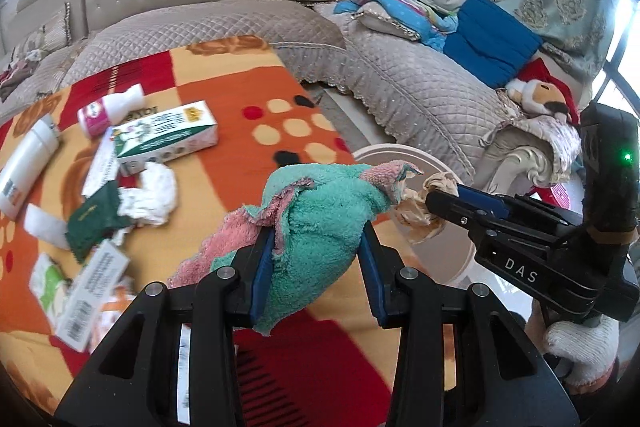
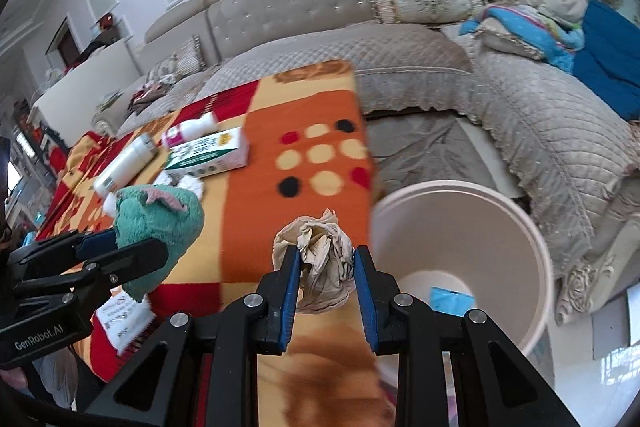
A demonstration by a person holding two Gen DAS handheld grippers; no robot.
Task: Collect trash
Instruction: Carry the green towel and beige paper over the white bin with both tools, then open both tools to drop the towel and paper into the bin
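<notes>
My left gripper (image 1: pixel 318 247) is shut on a green and pink cloth (image 1: pixel 324 211), held above the patterned table; it also shows in the right wrist view (image 2: pixel 160 215). My right gripper (image 2: pixel 326 267) is shut on a crumpled beige paper ball (image 2: pixel 320 259), held near the table's right edge beside a round pale bin (image 2: pixel 536 239). The right gripper with the paper (image 1: pixel 420 207) shows over the bin in the left wrist view. A blue scrap (image 2: pixel 450 301) lies in the bin's bottom.
On the table (image 1: pixel 224 99) lie a green and white box (image 1: pixel 168 135), a pink-labelled bottle (image 1: pixel 108 107), a white tube (image 1: pixel 26 159), white tissue (image 1: pixel 152 195), a dark green packet (image 1: pixel 94 223) and papers. A quilted sofa (image 1: pixel 400 75) wraps behind and right.
</notes>
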